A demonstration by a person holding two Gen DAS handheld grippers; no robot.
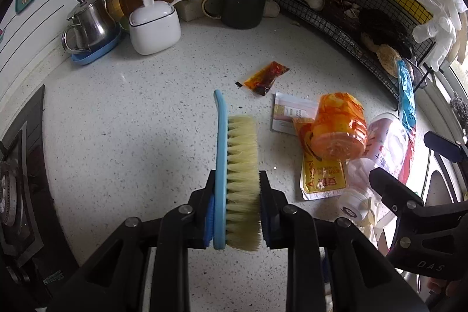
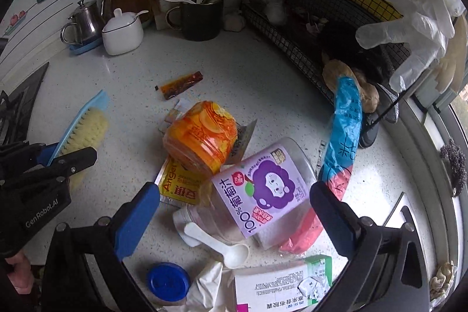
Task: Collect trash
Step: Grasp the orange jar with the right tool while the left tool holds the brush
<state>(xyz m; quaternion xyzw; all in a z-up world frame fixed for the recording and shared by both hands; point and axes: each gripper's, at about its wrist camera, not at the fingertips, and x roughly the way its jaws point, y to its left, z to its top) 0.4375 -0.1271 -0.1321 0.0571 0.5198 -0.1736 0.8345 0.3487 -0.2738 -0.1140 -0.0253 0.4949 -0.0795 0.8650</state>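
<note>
The left tool (image 1: 235, 189) squeezes the brush (image 1: 234, 165); the right tool (image 2: 234, 212) is wide. Soft bristles might let it slip.

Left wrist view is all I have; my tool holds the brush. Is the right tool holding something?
Observer: No, the right tool is open and grips nothing; a juice bottle lies between its fingers.
Operator: Is there trash that I cannot see?
Observer: Yes, a blue cap lies close to that tool.
Operator: Anything more?
Observer: A white spoon lies beside the bottle's neck.
</note>
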